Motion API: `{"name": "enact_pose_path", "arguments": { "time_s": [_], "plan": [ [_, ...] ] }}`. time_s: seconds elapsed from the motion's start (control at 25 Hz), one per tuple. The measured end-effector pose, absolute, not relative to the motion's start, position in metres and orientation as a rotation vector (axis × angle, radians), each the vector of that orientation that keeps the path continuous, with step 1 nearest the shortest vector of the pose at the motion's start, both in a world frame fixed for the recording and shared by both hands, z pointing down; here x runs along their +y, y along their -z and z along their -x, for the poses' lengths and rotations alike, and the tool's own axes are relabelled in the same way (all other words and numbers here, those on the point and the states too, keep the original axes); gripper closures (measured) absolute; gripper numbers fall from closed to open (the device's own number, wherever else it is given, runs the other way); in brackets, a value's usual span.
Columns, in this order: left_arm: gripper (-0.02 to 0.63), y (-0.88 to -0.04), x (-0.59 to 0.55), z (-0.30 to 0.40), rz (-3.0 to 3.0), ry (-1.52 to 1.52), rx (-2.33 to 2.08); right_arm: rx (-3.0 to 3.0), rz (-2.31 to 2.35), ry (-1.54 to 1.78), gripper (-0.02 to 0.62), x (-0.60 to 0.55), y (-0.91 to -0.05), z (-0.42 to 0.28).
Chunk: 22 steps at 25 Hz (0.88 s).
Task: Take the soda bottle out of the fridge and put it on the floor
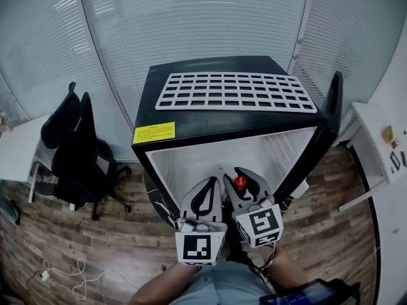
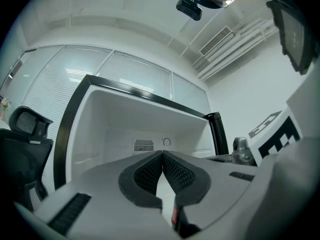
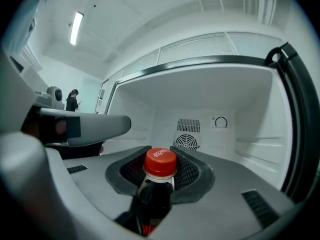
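A dark soda bottle (image 3: pixel 159 189) with a red cap (image 1: pixel 240 182) stands upright between the jaws of my right gripper (image 3: pixel 162 151), which is shut on its neck just under the cap. In the head view my right gripper (image 1: pixel 245 178) holds it in front of the open black fridge (image 1: pixel 210 100), at the mouth of the white compartment. My left gripper (image 1: pixel 213 183) is close beside it on the left. Its jaws (image 2: pixel 163 155) are shut, tips touching, with nothing between them. The fridge's white inside (image 3: pixel 210 104) looks bare.
The fridge door (image 1: pixel 334 100) stands open at the right. A white wire rack (image 1: pixel 235 91) lies on the fridge top. A black office chair (image 1: pixel 76 145) and a white desk (image 1: pixel 16 148) stand left, a white table (image 1: pixel 381 145) right. Wooden floor (image 1: pixel 114 240) with a cable (image 1: pixel 63 278) lies below.
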<state>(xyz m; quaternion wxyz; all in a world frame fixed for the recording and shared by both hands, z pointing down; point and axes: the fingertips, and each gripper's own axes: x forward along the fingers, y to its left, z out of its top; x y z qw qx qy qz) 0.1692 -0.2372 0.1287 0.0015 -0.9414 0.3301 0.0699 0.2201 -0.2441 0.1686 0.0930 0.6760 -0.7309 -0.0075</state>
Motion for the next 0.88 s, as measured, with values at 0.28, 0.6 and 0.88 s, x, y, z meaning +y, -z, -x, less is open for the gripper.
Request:
{"name": "enact_pose_path", "arguments": {
  "time_s": [0.28, 0.6, 0.88],
  "plan": [
    [0.591, -0.126, -0.213, -0.174, 3.012, -0.259, 0.892, -2.072, -2.101, 0.022, 0.468, -0.213, -0.168, -0.223],
    [0.591, -0.132, -0.198, -0.163, 3.019, -0.210, 0.845, -2.046, -2.151, -0.015, 0.468, -0.193, -0.172, -0.214],
    [0.591, -0.134, -0.197, -0.148, 2.980, -0.195, 0.943, -2.118, -2.104, 0.003, 0.468, -0.186, -0.169, -0.199]
  ]
}}
